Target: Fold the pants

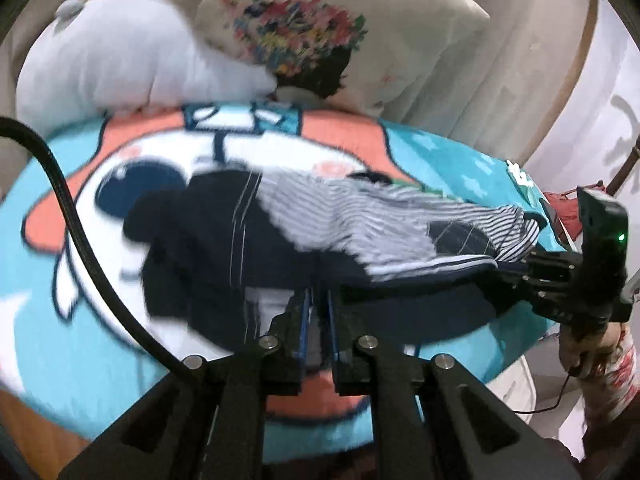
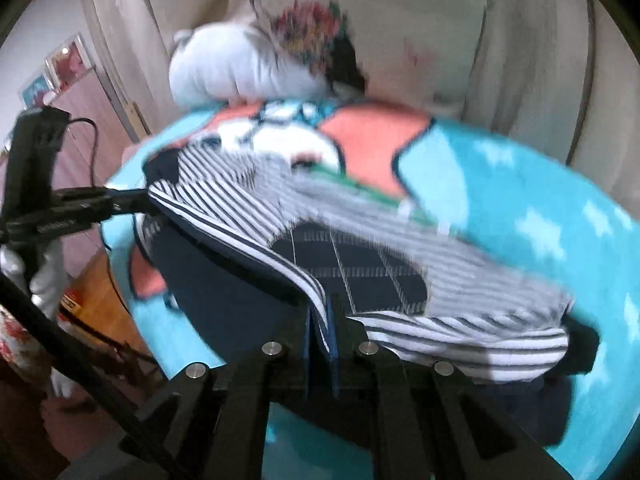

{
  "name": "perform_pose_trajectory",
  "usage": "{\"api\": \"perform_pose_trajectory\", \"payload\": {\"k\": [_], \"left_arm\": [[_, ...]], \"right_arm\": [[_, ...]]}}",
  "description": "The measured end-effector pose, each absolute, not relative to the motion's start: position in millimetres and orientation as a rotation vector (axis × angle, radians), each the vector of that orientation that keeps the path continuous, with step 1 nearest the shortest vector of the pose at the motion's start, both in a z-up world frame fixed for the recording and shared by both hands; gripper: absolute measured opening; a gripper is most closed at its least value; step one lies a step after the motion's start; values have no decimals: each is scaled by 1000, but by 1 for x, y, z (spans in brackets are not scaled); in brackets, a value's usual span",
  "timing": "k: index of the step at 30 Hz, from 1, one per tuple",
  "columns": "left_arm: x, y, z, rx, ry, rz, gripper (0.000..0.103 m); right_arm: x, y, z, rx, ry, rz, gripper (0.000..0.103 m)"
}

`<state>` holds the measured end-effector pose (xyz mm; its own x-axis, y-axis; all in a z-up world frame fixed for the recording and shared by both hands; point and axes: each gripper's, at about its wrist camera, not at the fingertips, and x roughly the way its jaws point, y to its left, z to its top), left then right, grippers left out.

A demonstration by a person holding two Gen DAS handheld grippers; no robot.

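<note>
The pants (image 1: 224, 240) are dark navy with a blue-and-white striped panel (image 1: 360, 216) and lie on a cartoon-print blanket. My left gripper (image 1: 318, 300) is shut on the pants' near edge, held just above the blanket. My right gripper (image 2: 322, 320) is shut on the striped waistband edge (image 2: 280, 260) and lifts it. The right gripper also shows in the left wrist view (image 1: 516, 268), at the pants' right end. The left gripper shows in the right wrist view (image 2: 144, 200), at the pants' left end. The cloth is stretched between them. Both views are motion-blurred.
The turquoise, orange and white blanket (image 1: 72, 344) covers a bed. A white plush toy (image 1: 120, 64) and a cream pillow with a colourful print (image 1: 312, 28) lie at the head. The bed's right edge (image 1: 516, 364) drops off near a wall. A wooden floor (image 2: 100, 292) shows on the left.
</note>
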<state>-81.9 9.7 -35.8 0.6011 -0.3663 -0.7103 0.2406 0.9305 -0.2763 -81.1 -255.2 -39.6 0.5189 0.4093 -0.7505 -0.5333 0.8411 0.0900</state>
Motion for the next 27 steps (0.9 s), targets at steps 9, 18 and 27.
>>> {"api": "perform_pose_trajectory", "payload": {"k": [9,18,27], "left_arm": [[-108,63,-19,-314,735,-324,59],[-121,115,-13,-494,651,-154,66],[-132,151,-19,-551,622,-99,67]], "right_arm": [[-106,-269,-20,-112,776,551,43],[-87,-126,-8,-196,709,845,55],[-44,-60,-50,-229,789,818,11]]}}
